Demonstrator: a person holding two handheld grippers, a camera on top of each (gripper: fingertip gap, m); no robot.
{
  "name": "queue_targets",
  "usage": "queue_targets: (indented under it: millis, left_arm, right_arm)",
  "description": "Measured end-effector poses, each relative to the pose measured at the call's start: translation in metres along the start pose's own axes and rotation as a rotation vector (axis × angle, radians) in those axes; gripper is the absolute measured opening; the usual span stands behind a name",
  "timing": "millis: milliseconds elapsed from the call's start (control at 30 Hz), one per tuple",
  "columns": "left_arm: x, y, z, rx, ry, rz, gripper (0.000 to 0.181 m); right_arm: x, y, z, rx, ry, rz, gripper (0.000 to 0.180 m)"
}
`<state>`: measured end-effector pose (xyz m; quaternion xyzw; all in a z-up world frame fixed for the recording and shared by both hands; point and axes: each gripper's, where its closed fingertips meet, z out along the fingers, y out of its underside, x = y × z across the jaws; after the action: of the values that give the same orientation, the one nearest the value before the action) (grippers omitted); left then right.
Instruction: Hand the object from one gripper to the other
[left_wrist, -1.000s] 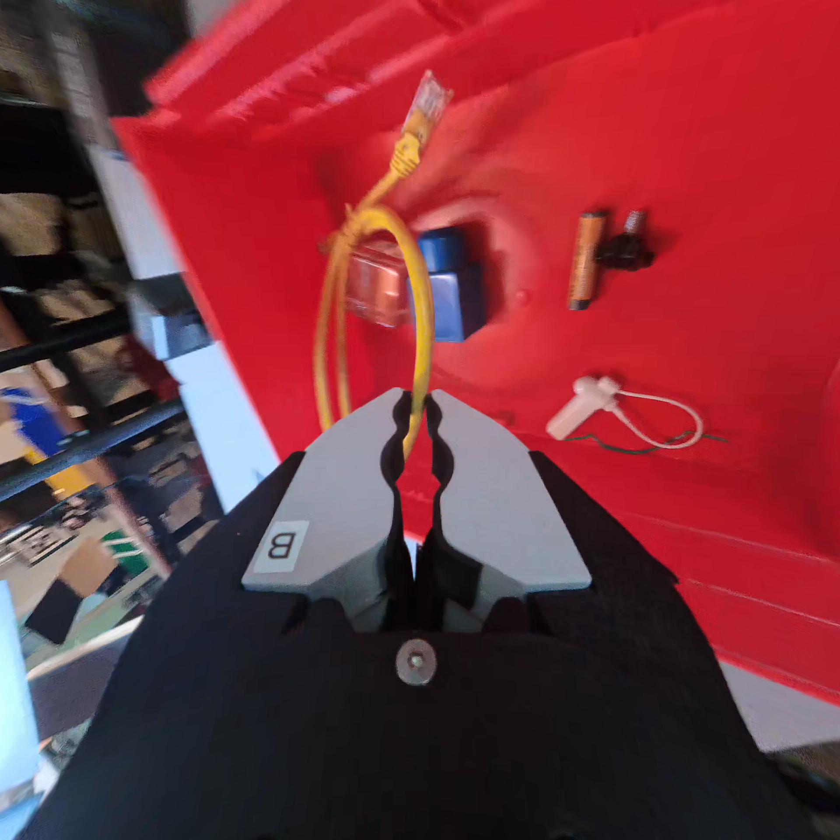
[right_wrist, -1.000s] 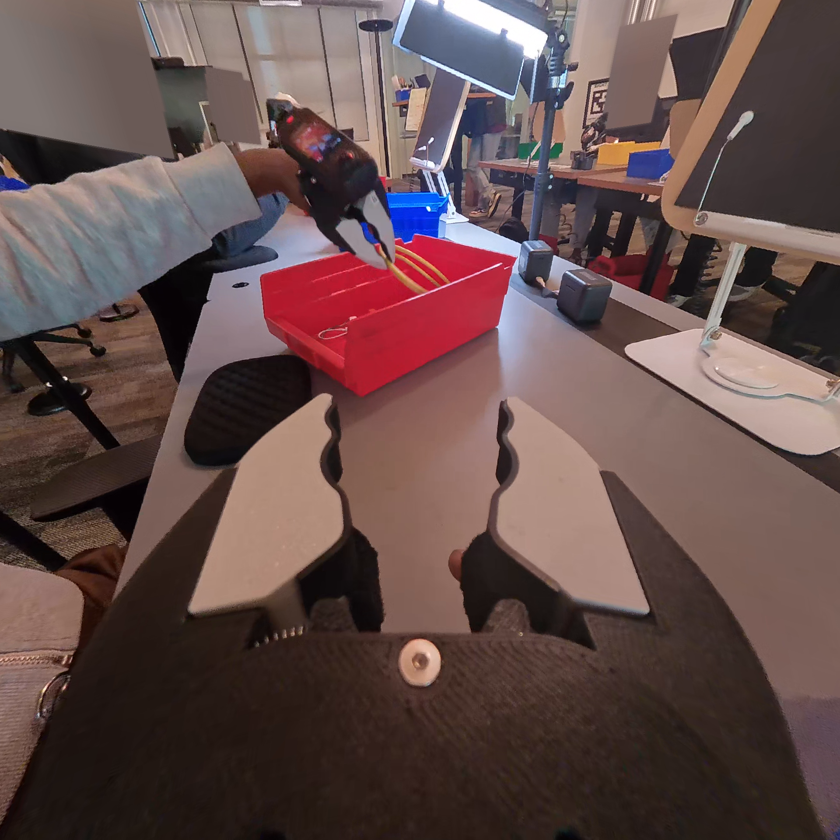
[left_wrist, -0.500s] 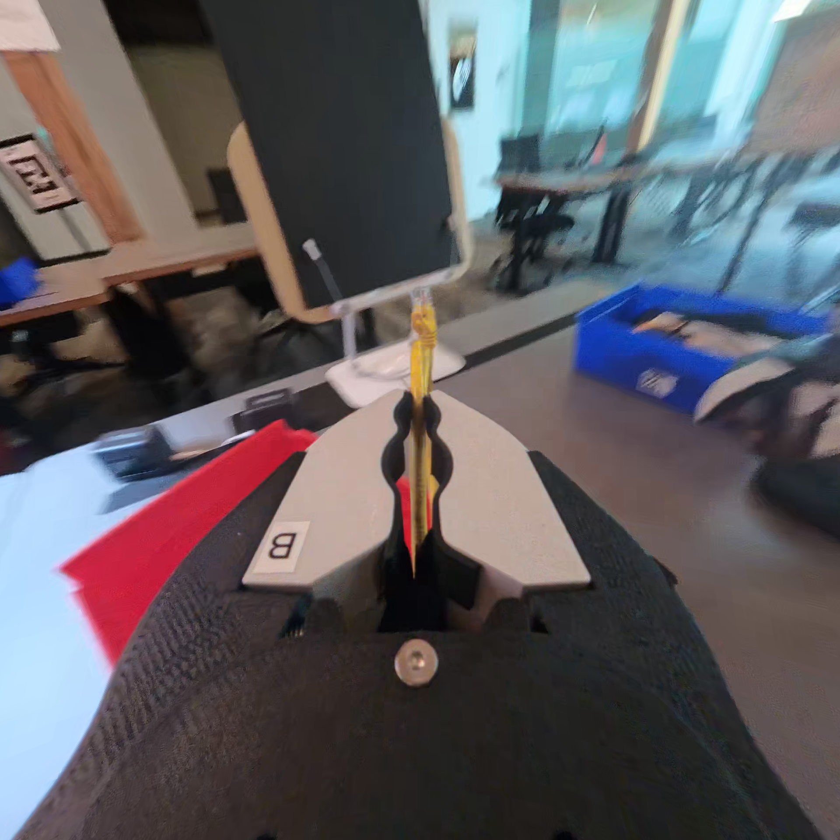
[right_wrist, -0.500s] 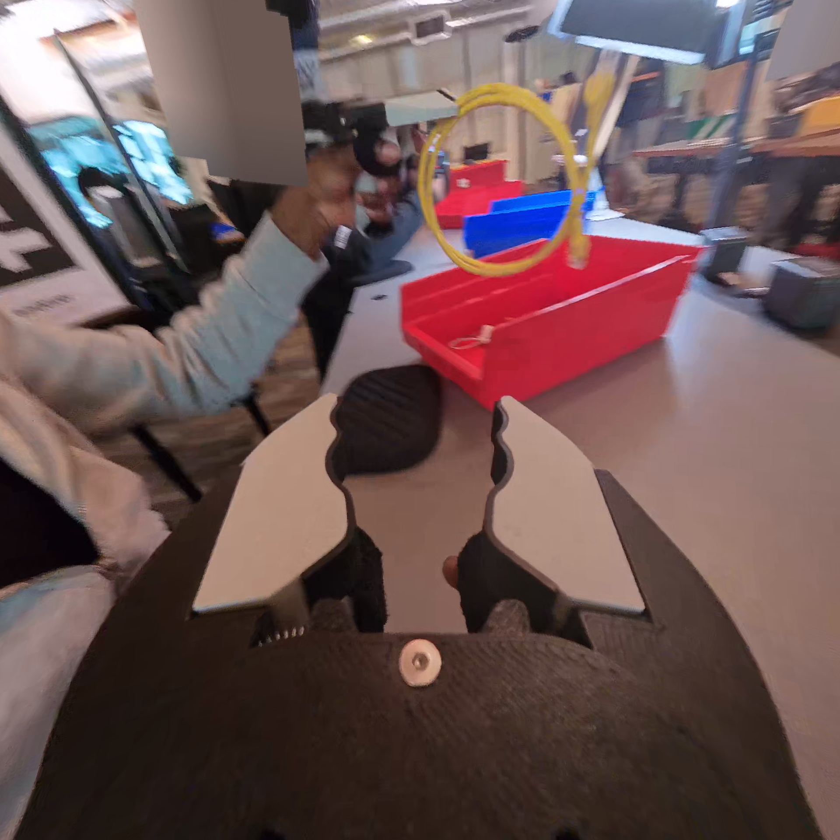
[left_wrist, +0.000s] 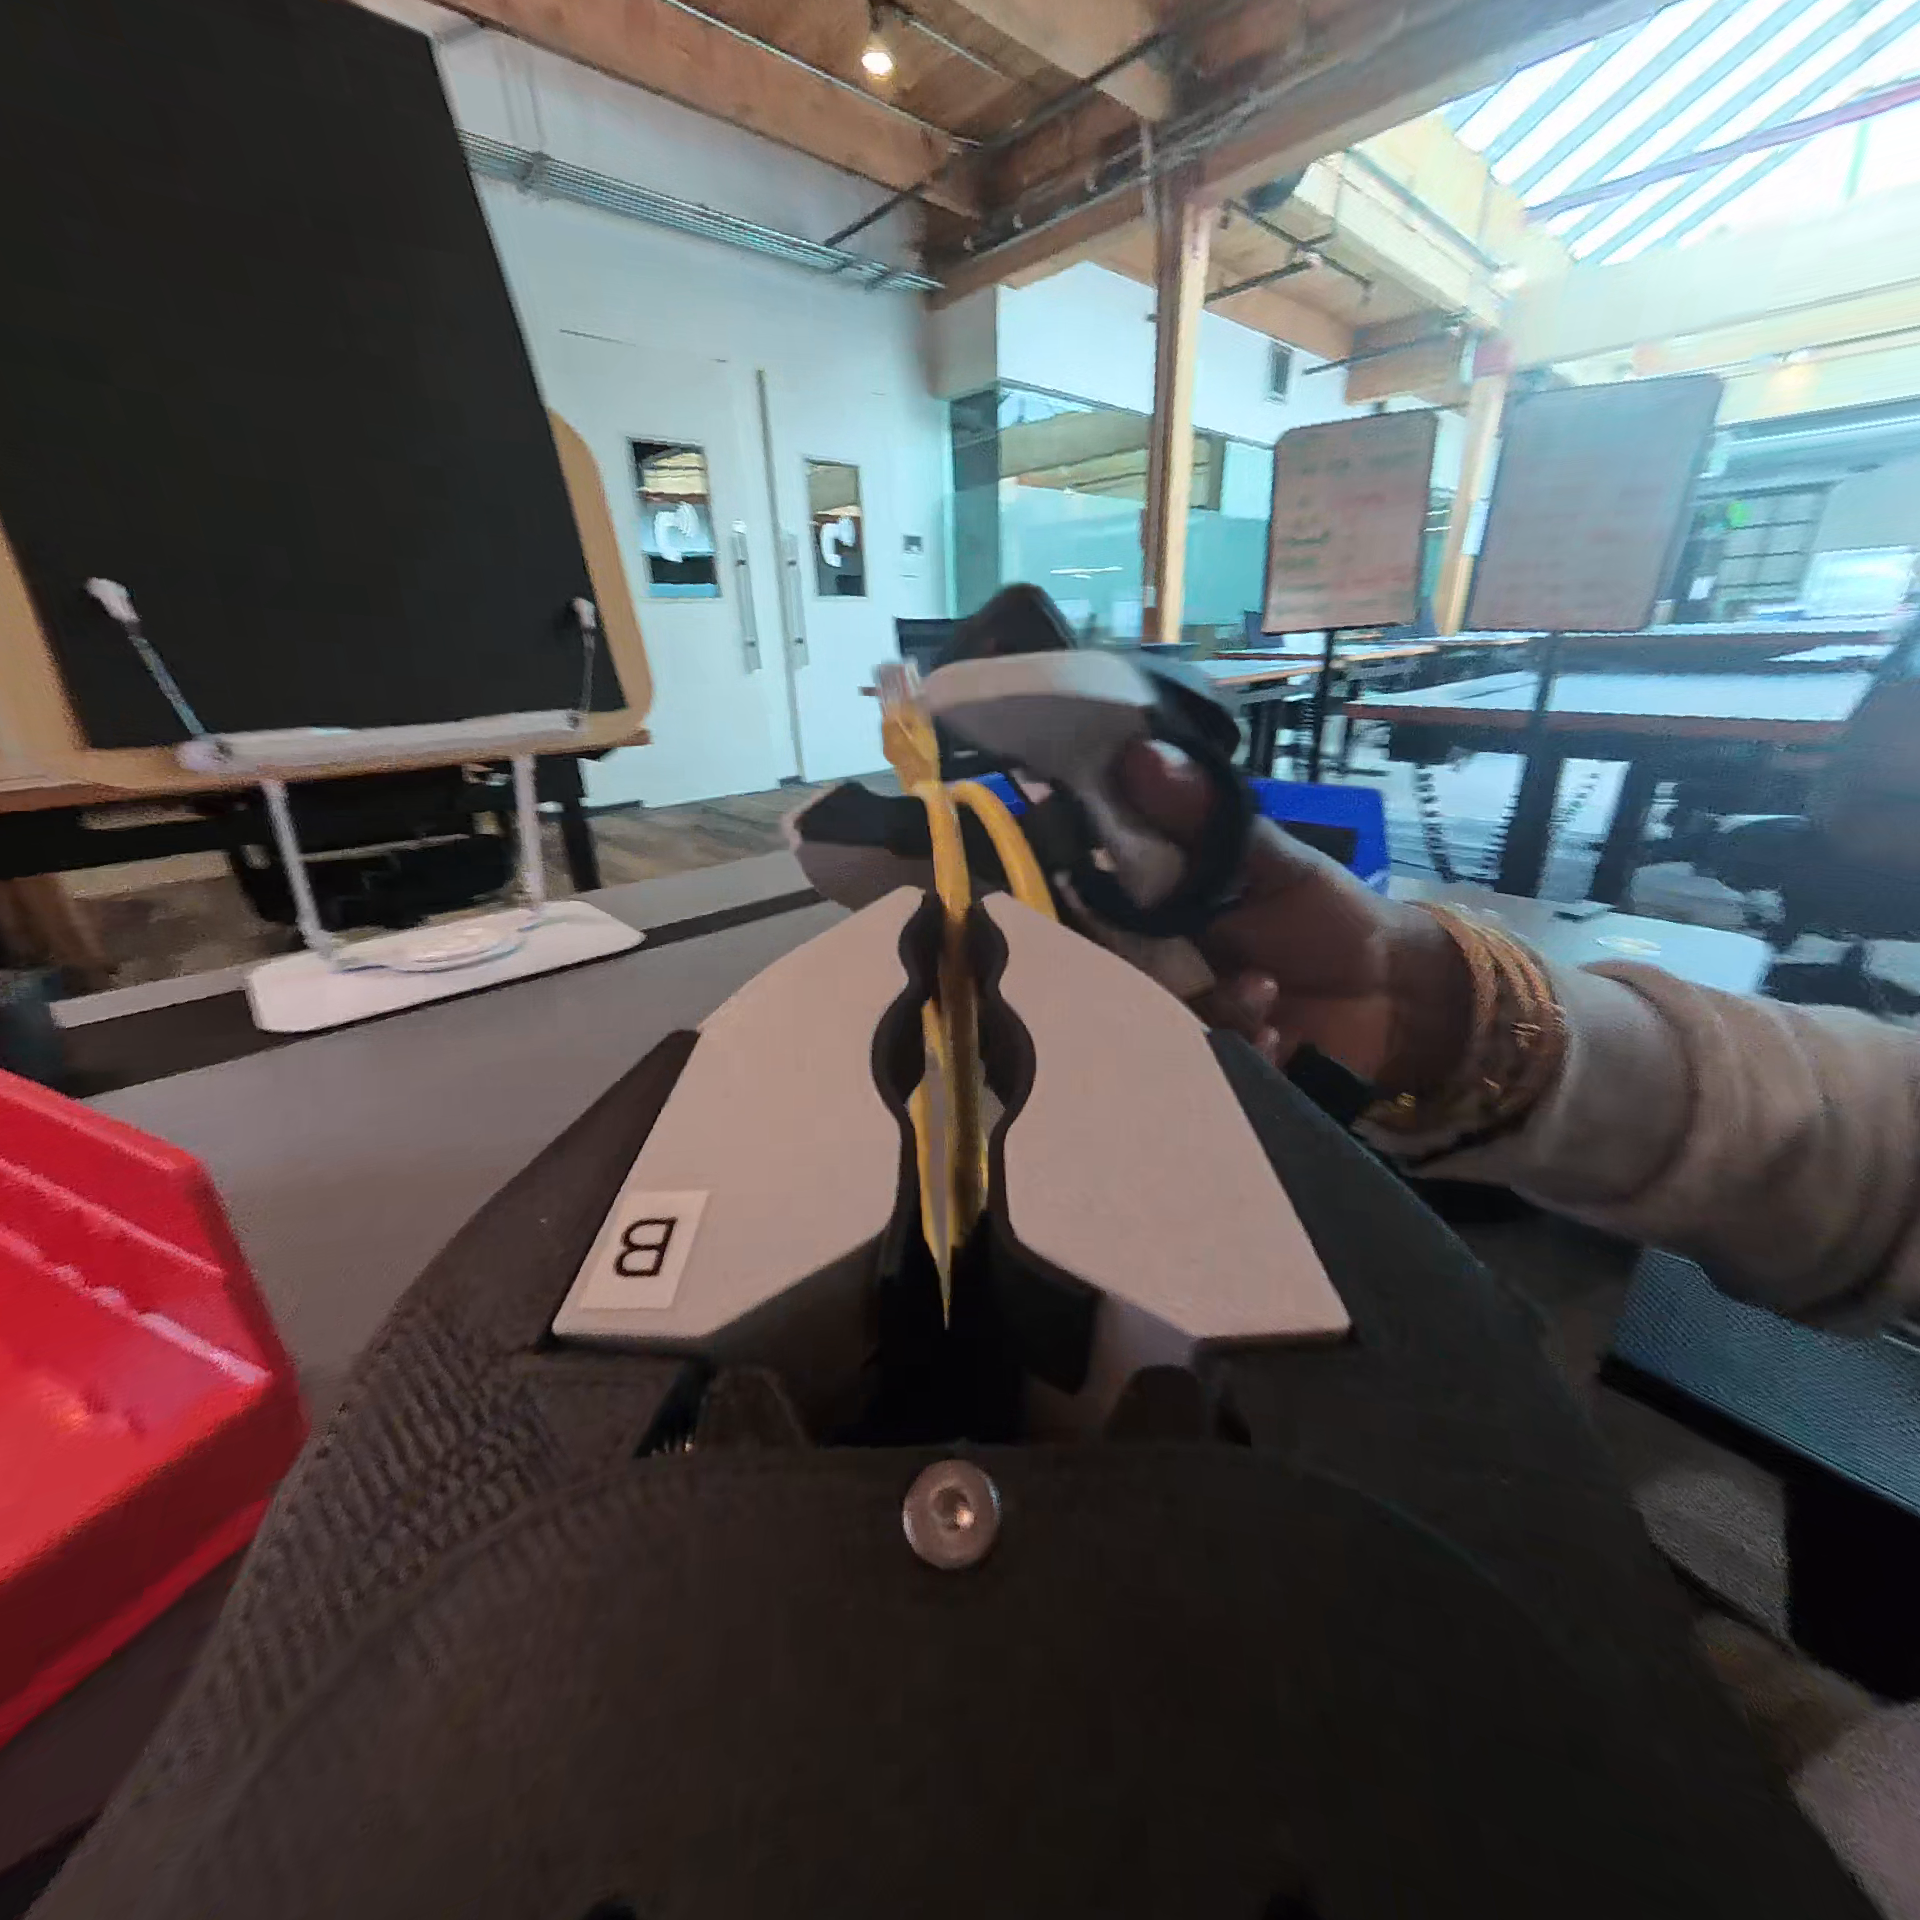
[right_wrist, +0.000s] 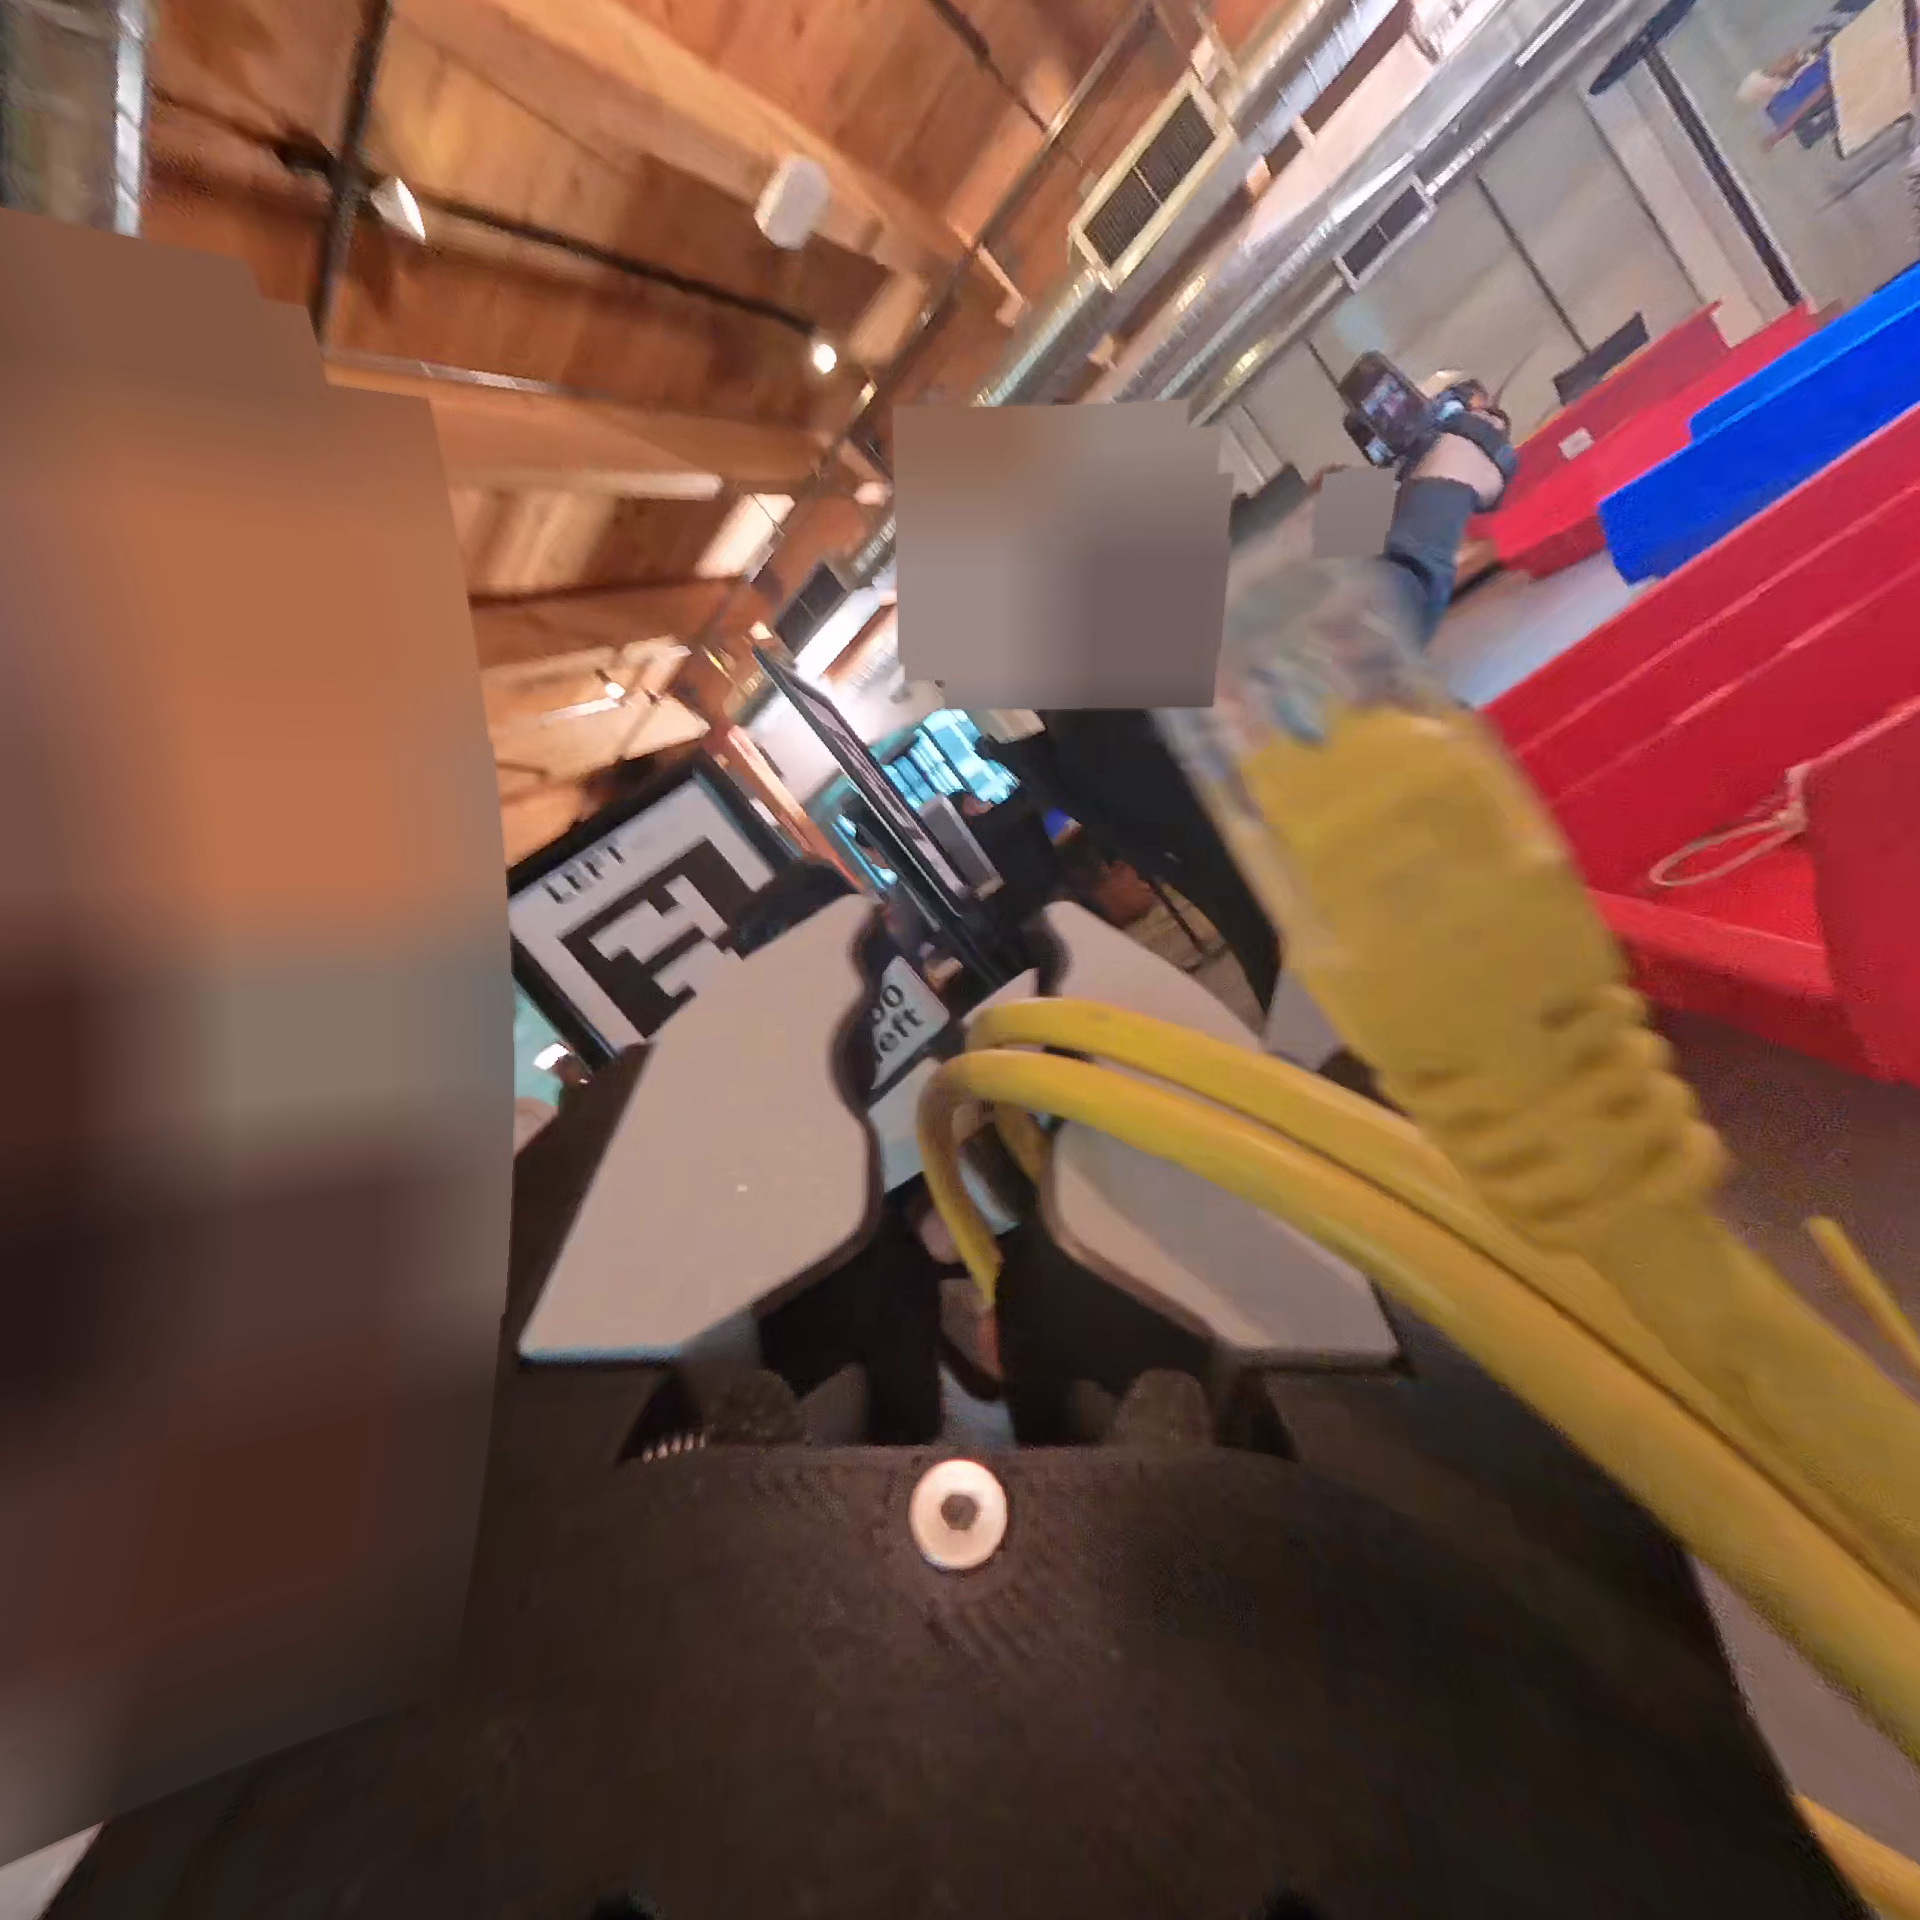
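The left gripper (left_wrist: 951, 925) is clamped on the coiled yellow network cable (left_wrist: 956, 997), whose plug stands just past its tips. The right gripper (right_wrist: 951, 1023) has its jaws parted (cable loops pass between them, touching neither clearly). A red bin (left_wrist: 94, 1351) sits beside the left gripper.

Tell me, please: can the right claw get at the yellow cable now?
Probably yes. The yellow cable already loops between the open fingers of the right claw, and nothing blocks it. The left claw is shut on it.
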<state>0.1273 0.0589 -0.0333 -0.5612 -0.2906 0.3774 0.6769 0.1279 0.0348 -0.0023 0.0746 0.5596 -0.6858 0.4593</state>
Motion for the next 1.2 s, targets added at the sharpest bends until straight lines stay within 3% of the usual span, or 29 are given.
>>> queue_targets:
  millis: [33,67,200,333,500,667,767,867,967,1067,1200]
  left_arm:
    - [0.007,0.004,-0.001,-0.007,0.045,-0.024,0.006]
    - [0.016,0.009,-0.003,-0.020,0.101,-0.036,0.007]
    - [0.034,0.013,-0.021,0.024,0.277,-0.108,0.043]
    - [0.020,-0.007,-0.034,0.074,0.418,-0.531,0.061]
    - [0.048,0.009,-0.026,-0.076,0.581,-0.715,0.062]
    - [0.057,0.017,-0.012,-0.029,0.582,-0.827,0.034]
    - [0.053,0.020,-0.011,-0.018,0.558,-0.826,0.013]
    - [0.045,0.017,-0.013,0.040,0.505,-0.746,0.010]
    - [0.033,0.004,-0.020,0.140,0.458,-0.662,0.006]
    - [0.028,0.002,-0.026,0.143,0.393,-0.449,0.006]
    - [0.025,0.007,-0.027,0.105,0.323,-0.247,0.005]
  right_arm:
    - [0.003,0.004,-0.001,-0.025,0.023,-0.023,0.013]
    - [0.005,0.006,-0.002,-0.044,0.039,-0.040,0.007]
    - [0.002,0.024,-0.005,-0.228,0.068,-0.137,0.001]
    - [-0.002,0.071,-0.018,-0.643,0.090,-0.337,0.002]
    - [-0.011,0.119,-0.031,-0.934,0.014,-0.278,0.001]
    - [-0.008,0.153,-0.041,-1.115,0.015,-0.211,0.002]
    - [-0.007,0.158,-0.040,-1.133,0.029,-0.221,0.003]
    - [0.001,0.154,-0.040,-1.126,0.086,-0.275,0.007]
    - [0.006,0.137,-0.036,-1.037,0.137,-0.269,0.035]
    - [0.004,0.105,-0.026,-0.833,0.128,-0.242,0.049]
    - [-0.003,0.053,-0.012,-0.482,0.080,-0.157,0.054]
